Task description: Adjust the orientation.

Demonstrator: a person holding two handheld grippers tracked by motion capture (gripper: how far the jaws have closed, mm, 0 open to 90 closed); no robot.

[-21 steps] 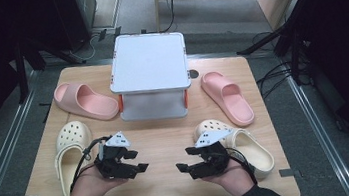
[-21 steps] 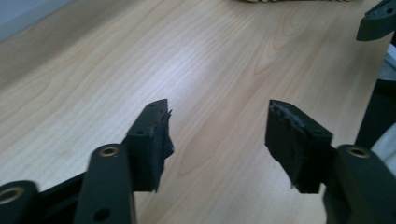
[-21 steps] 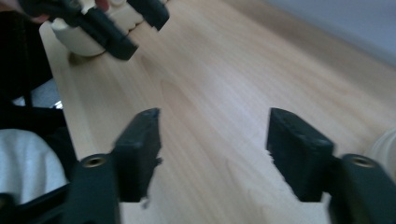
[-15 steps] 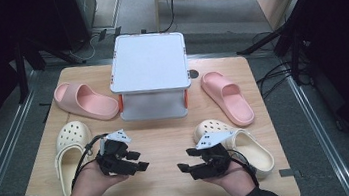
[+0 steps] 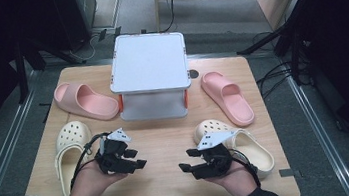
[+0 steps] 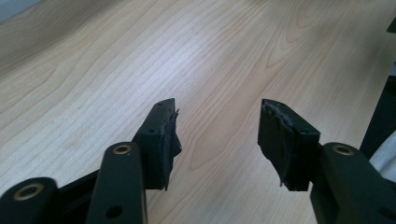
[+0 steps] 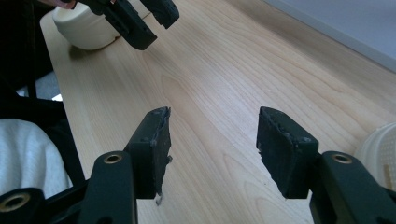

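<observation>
While both claws hover released over the bare desk [image 5: 163, 144], I judge the left claw [image 5: 137, 159] nearer the cream clog [image 5: 67, 146] at lower left, lying lengthwise up-frame; the right claw [image 5: 185, 169] sits beside its twin [image 5: 248, 144].

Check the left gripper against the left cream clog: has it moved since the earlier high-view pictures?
No. The left gripper sits at the same spot beside the left cream clog, jaws open over the bare table, with no shift to see.

No readable text, labels, brands, numbers or signs
</observation>
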